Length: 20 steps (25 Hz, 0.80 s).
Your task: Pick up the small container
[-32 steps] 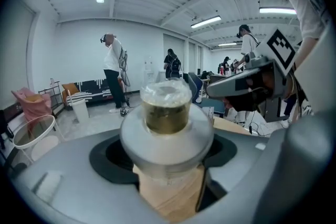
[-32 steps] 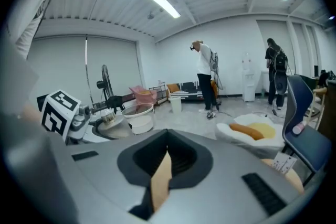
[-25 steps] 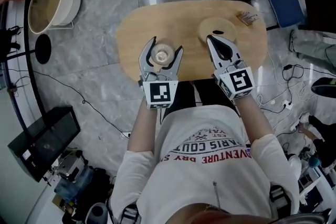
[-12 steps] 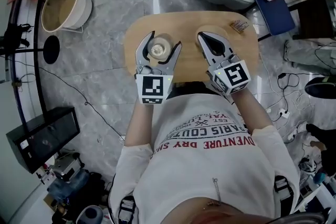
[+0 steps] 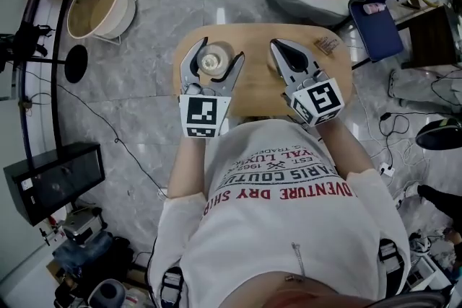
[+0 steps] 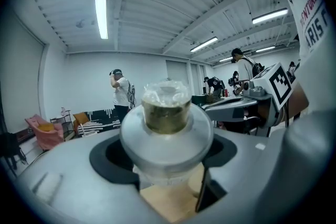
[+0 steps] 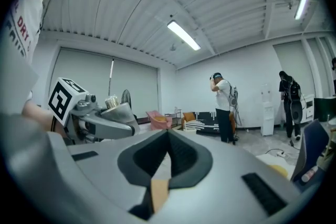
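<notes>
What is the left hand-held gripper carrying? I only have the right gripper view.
Observer: The small container, a clear lidded cup, sits between the jaws of the left hand-held gripper, with the pads against its sides.
Operator: Where is it relative to the table?
Observer: The head view puts it over the far left part of the wooden table. I cannot tell whether it is off the surface.
</notes>
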{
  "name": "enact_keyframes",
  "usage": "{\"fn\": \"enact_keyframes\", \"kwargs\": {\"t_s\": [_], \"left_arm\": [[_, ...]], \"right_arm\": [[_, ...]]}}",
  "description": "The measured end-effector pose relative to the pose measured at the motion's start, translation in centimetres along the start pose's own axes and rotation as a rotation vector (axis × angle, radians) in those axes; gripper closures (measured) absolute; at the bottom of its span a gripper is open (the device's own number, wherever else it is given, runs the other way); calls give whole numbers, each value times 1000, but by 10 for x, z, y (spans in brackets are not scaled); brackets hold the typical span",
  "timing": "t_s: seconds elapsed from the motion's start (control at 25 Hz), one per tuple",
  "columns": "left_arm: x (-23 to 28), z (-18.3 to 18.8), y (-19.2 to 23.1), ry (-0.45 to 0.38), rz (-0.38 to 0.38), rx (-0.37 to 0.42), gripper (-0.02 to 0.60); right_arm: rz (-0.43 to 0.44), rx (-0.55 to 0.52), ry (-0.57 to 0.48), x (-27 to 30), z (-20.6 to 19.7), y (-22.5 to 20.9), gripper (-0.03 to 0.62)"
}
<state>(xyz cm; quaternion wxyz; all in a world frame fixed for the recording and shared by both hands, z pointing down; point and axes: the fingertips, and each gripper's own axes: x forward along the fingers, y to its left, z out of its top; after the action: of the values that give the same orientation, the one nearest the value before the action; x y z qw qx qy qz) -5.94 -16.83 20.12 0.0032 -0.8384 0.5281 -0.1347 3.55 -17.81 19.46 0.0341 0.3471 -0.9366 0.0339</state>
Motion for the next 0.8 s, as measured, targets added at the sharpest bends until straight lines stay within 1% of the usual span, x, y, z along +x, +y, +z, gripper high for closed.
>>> {"fn": "enact_keyframes", "kwargs": {"t_s": [0.32, 0.48, 0.68, 0.8], "left_arm": [[-7, 6, -1, -3, 9, 0, 239], [-5, 6, -3, -4, 12, 6, 239], [-2, 5, -3, 3, 1, 13, 239], [-3, 5, -5, 6, -11, 17, 239]], "right_arm": [[23, -14, 0, -3, 3, 7, 599], [17, -26, 11, -4, 0, 2, 599], [11, -20, 9, -4, 2, -3, 599], [24, 5, 7, -3, 3, -1, 599]]}}
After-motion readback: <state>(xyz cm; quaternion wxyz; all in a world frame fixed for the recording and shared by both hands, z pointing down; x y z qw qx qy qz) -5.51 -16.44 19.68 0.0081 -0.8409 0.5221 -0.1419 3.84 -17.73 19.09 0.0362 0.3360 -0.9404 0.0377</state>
